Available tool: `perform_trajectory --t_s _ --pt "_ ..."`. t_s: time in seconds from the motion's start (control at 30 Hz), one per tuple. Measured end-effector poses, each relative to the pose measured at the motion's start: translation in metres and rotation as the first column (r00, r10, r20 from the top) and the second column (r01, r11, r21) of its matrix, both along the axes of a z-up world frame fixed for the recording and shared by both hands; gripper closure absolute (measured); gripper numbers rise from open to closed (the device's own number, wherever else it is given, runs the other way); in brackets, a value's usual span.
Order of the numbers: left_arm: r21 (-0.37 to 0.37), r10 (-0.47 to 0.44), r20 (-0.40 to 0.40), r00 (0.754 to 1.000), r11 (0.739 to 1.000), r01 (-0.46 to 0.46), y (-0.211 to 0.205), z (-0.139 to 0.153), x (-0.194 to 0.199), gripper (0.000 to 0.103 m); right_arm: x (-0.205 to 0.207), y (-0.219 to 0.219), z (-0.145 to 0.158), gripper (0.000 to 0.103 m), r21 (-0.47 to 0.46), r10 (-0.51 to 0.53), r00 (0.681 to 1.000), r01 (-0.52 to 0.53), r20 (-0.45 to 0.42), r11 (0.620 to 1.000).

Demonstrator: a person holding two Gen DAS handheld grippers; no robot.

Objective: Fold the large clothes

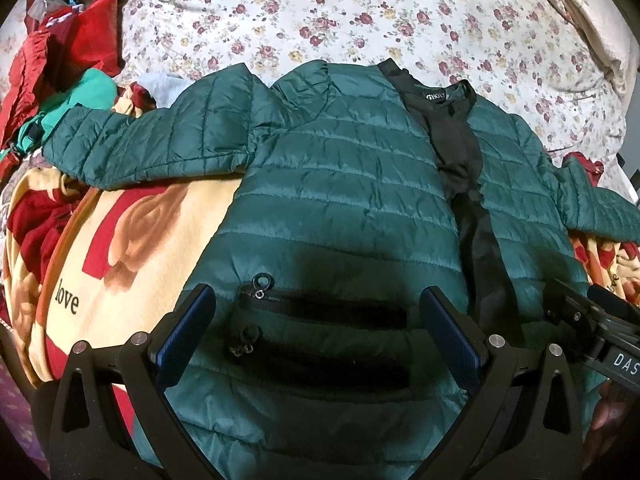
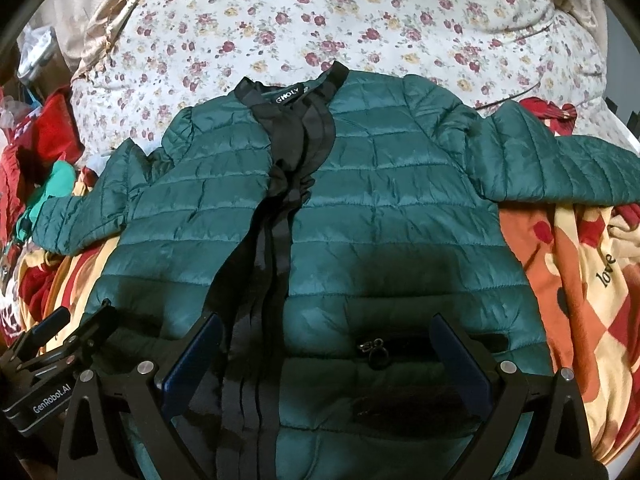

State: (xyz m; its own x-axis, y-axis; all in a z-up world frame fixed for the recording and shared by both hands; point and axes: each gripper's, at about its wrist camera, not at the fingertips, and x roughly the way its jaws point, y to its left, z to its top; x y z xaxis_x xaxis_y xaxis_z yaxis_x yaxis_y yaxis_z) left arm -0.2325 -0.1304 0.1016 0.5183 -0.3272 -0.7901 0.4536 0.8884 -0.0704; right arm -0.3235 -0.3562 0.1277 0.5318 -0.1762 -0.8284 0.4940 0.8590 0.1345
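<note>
At the far left of the left wrist view, red clothes (image 1: 60, 40) are piled beside a cream blanket (image 1: 152, 240) printed "love". A green quilted jacket (image 1: 340, 184) is spread front-up across the frame's centre, sleeves out to both sides, on a floral sheet (image 1: 360, 12). The left gripper (image 1: 318, 312) is held wide open over the jacket's zip pocket (image 1: 320, 312), nothing gripped. In the right wrist view, the right gripper (image 2: 326, 344) is likewise spread wide over the lower hem, empty, beside the black placket (image 2: 276, 216).
</note>
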Motion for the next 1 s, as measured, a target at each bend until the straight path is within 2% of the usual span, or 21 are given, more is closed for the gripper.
perform_trajectory --t_s 0.37,0.5,0.67,0.83,1.0 --pt "-0.031 0.008 -0.014 1.0 0.999 -0.009 0.0 -0.001 0.009 0.001 0.007 -0.001 -0.001 0.0 -0.006 0.005 1.0 -0.005 -0.002 1.0" --pt "-0.04 0.011 -0.025 1.0 0.999 -0.012 -0.001 -0.002 0.012 0.001 0.009 -0.002 -0.002 0.0 0.012 0.012 1.0 -0.012 0.002 1.0" --pt "-0.016 0.006 -0.006 1.0 1.0 -0.006 -0.003 -0.002 0.016 0.001 0.015 -0.004 -0.001 0.0 0.022 0.015 1.0 -0.015 0.011 1.0" --pt "-0.043 0.022 -0.008 1.0 0.999 -0.023 -0.001 0.002 0.026 0.001 0.024 -0.009 0.001 0.0 0.07 0.017 0.999 -0.019 0.031 0.997" --pt "-0.042 0.032 -0.005 0.999 0.999 -0.033 -0.004 0.007 0.04 0.001 0.036 -0.012 0.006 0.0 0.04 0.027 0.999 -0.029 0.03 0.999"
